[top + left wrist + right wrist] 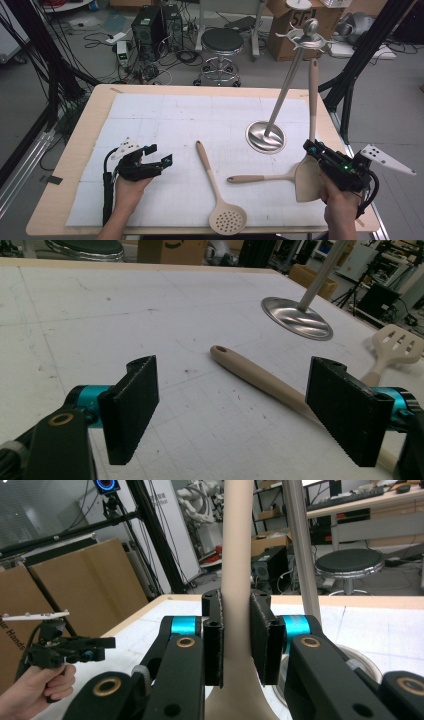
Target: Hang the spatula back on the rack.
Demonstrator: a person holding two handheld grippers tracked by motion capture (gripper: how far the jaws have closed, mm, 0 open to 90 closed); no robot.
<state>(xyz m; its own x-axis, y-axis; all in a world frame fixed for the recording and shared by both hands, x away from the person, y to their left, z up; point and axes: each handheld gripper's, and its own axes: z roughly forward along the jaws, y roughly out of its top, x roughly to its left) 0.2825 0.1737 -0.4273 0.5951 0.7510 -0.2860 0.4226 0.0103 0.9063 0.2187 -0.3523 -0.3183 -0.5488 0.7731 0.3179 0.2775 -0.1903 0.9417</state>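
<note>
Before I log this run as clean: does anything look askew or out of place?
Nothing is damaged or spilled. The utensil stand appears to lean in the high view, which may be camera angle. The right gripper holds a spatula upright by its handle.

The beige matt silicone-looking spatula (308,176) looks smooth. The polished steel utensil stand (265,137) gleams. A rough white foam mat (165,120) covers the pale wooden tabletop (75,150). Ribbed black rubber fingers (131,407).
</note>
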